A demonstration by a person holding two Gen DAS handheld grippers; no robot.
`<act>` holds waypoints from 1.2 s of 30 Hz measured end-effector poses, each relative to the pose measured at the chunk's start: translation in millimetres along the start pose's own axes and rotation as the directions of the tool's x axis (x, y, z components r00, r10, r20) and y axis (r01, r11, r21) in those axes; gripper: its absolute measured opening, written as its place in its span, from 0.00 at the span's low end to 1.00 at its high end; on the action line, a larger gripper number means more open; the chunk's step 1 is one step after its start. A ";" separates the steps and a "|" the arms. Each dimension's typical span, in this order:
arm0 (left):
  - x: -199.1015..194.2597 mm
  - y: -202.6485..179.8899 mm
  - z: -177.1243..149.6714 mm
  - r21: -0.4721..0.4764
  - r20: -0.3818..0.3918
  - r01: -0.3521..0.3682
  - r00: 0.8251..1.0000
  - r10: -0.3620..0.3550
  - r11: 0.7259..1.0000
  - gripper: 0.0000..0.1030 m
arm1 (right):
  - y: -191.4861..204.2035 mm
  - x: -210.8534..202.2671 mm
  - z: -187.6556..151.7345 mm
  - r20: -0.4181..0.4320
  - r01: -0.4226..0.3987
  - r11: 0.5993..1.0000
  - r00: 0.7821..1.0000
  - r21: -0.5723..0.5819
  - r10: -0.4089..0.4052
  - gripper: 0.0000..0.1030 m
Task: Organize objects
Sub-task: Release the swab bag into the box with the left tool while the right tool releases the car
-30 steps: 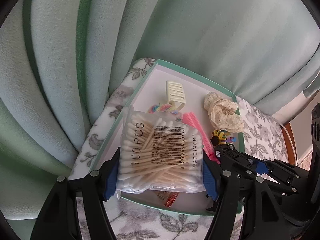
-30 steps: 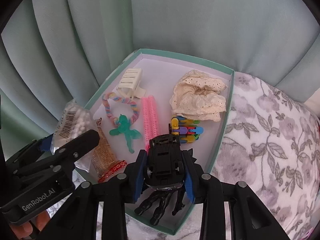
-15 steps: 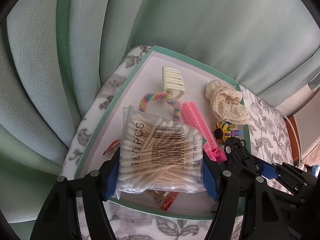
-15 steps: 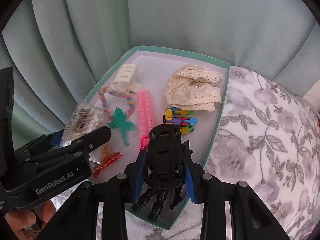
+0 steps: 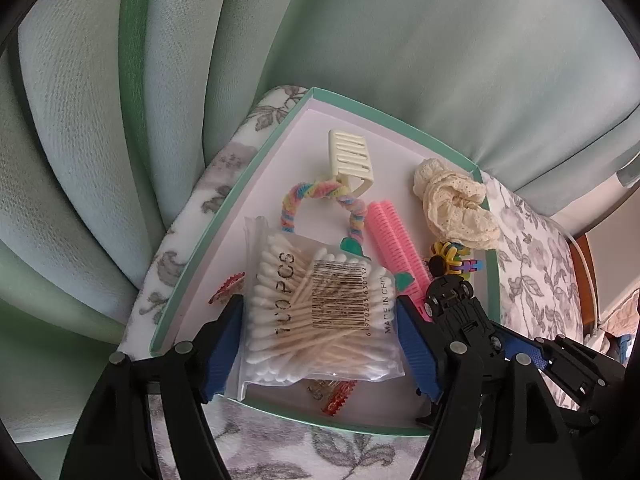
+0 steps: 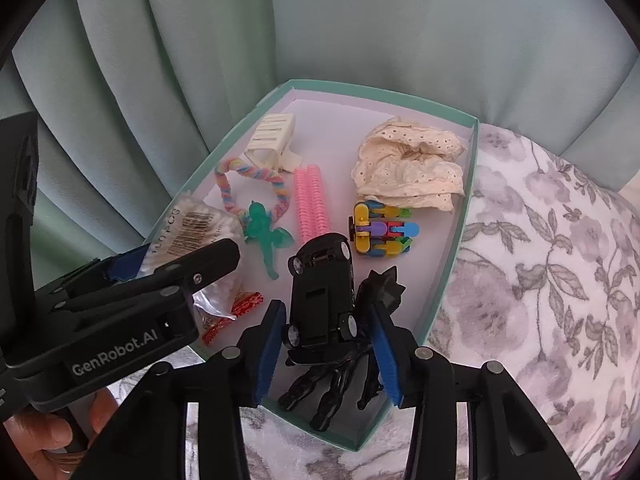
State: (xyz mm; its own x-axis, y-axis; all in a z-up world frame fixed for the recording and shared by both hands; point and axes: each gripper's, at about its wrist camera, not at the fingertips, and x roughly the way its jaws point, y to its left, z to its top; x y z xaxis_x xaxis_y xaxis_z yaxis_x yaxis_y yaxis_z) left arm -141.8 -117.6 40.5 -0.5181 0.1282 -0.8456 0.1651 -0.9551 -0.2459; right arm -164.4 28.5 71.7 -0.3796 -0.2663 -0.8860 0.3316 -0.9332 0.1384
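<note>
Cotton-swab bag (image 5: 320,312) pinched by left gripper (image 5: 320,334) fingers over the tray (image 5: 192,264); right gripper (image 6: 326,352) fingers clamp a black toy car (image 6: 322,284).

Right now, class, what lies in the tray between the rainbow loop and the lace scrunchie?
The pink comb lies between the rainbow loop and the lace scrunchie, on the tray floor. The right wrist view shows it best.
</note>
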 end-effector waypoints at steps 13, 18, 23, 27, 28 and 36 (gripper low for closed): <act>-22.1 -9.0 1.0 0.008 0.040 -0.004 0.999 0.003 1.000 0.72 | -4.9 -17.3 -3.5 0.018 -0.013 1.000 1.000 0.023 0.012 0.47; -32.6 -13.2 -2.5 0.014 0.059 -0.017 0.998 0.016 1.000 0.72 | -8.3 -27.8 -7.8 0.033 -0.015 0.999 0.999 0.034 0.014 0.47; -38.8 -17.1 -8.2 0.016 0.067 -0.035 0.997 0.034 0.999 0.72 | -14.1 -36.2 -11.0 0.049 -0.008 0.999 0.999 0.048 0.006 0.47; -38.7 -16.1 -14.5 0.016 0.062 -0.062 0.996 0.061 0.998 0.72 | -20.8 -38.8 -15.0 0.054 -0.001 0.998 0.999 0.062 -0.003 0.47; -38.6 -15.7 -15.9 0.014 0.063 -0.067 0.996 0.066 0.998 0.72 | -22.4 -39.3 -16.4 0.054 0.000 0.998 0.999 0.065 -0.003 0.48; -36.8 -7.0 -26.1 -0.014 0.078 -0.129 0.989 0.129 0.992 0.78 | -34.5 -39.3 -25.6 0.074 0.011 0.997 0.997 0.079 -0.017 0.72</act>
State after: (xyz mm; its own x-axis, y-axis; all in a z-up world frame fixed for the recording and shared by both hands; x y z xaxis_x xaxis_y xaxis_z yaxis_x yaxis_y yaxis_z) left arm -101.9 -108.6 61.0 -0.5562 -0.0176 -0.8309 0.2419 -0.9599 -0.1417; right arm -138.9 77.3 90.5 -0.4478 -0.2677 -0.8531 0.2578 -0.9523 0.1635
